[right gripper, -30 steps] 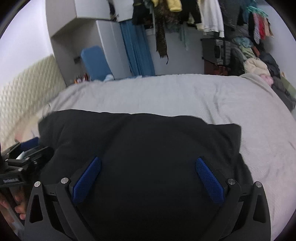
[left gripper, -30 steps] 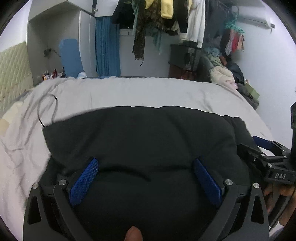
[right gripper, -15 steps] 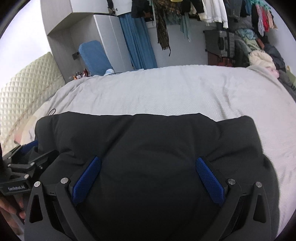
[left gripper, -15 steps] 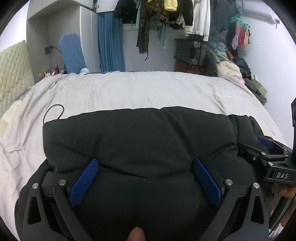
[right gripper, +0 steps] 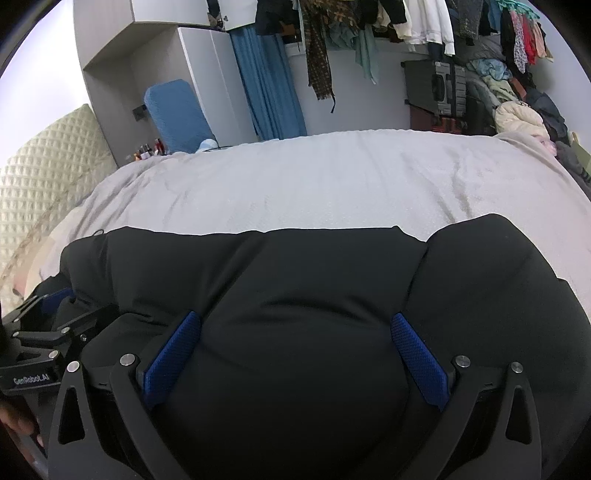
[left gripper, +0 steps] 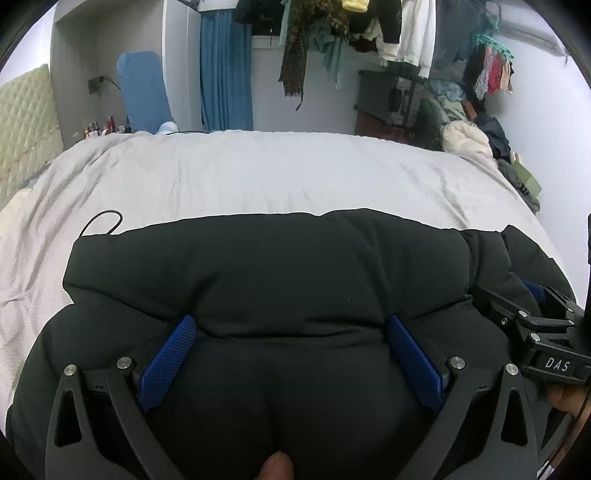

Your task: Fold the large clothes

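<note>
A large black padded garment [left gripper: 280, 280] lies bunched on the grey bed [left gripper: 280, 173]. It also fills the lower half of the right wrist view [right gripper: 295, 288]. My left gripper [left gripper: 291, 328] is wide open, its blue pads [left gripper: 168, 360] pressed down onto the garment with fabric bulging between them. My right gripper [right gripper: 295, 325] is wide open too, its blue pads [right gripper: 417, 360] resting on the garment. Each gripper shows in the other's view: the right one at the right edge [left gripper: 535, 321], the left one at the left edge [right gripper: 51, 325].
A thin black cable [left gripper: 101, 223] lies on the sheet left of the garment. A quilted headboard [right gripper: 40, 192] is at far left. Behind the bed stand a blue chair [left gripper: 146, 92], a blue curtain [left gripper: 225, 74], hanging clothes [left gripper: 351, 26] and a clothes pile [left gripper: 476, 136].
The garment's far edge has rolled closer and bunched into a thicker fold. Both views tilted up and show more room. Both grippers stayed open on the garment.
</note>
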